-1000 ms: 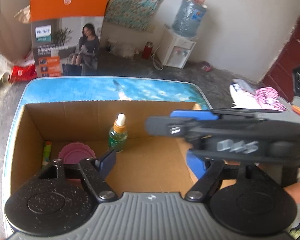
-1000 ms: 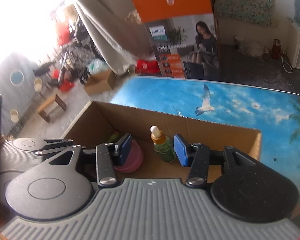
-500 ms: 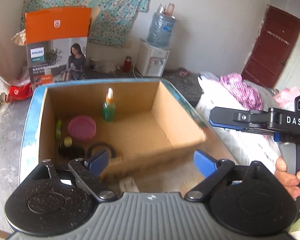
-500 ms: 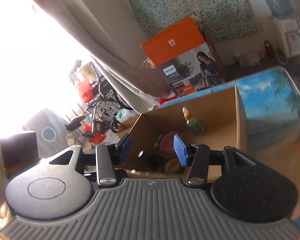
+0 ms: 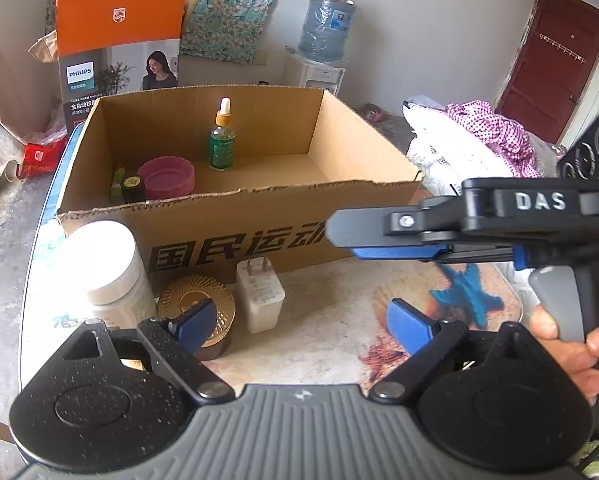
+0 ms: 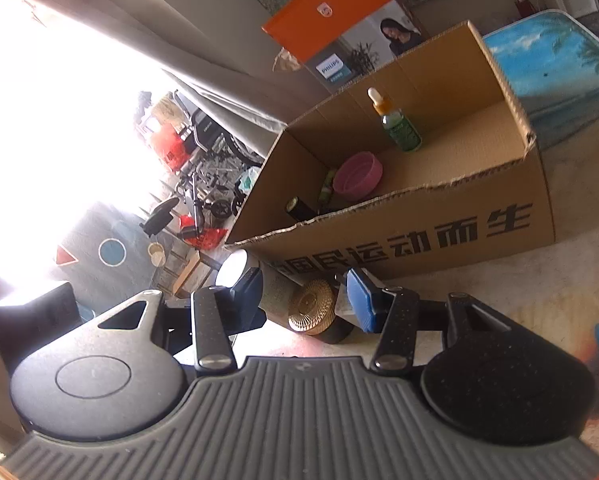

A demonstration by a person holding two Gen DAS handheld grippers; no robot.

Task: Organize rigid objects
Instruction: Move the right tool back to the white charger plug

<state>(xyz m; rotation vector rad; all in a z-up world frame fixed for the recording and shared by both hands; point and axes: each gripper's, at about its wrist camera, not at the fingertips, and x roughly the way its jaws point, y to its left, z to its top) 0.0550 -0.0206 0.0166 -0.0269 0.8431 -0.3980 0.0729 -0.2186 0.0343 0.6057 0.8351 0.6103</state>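
Note:
An open cardboard box point(image 5: 259, 232) stands on the table with a green dropper bottle point(image 5: 221, 142), a pink bowl point(image 5: 166, 176), a small dark jar point(image 5: 133, 188) and a green tube point(image 5: 116, 184) inside. In front of the box stand a white jar point(image 5: 103, 268), a gold-lidded jar point(image 5: 197, 304) and a white charger plug point(image 5: 259, 296). My left gripper point(image 5: 301, 326) hangs open above the table, right of the gold-lidded jar, holding nothing. My right gripper point(image 6: 305, 298) is also open and holds nothing. It points at the gold-lidded jar point(image 6: 313, 310) and white jar point(image 6: 239, 270) from the right.
The table point(image 5: 339, 320) has a printed beach top with a blue starfish picture. An orange appliance carton point(image 5: 119, 40) leans behind the box. A water dispenser point(image 5: 325, 32) stands at the far wall. Bedding and clothes point(image 5: 479, 132) lie to the right. A hand point(image 5: 567, 344) grips the right tool.
Both grippers have drawn back from over the box to the table in front of it, and the three items there came into view. The left jaws widened. The right gripper rolled.

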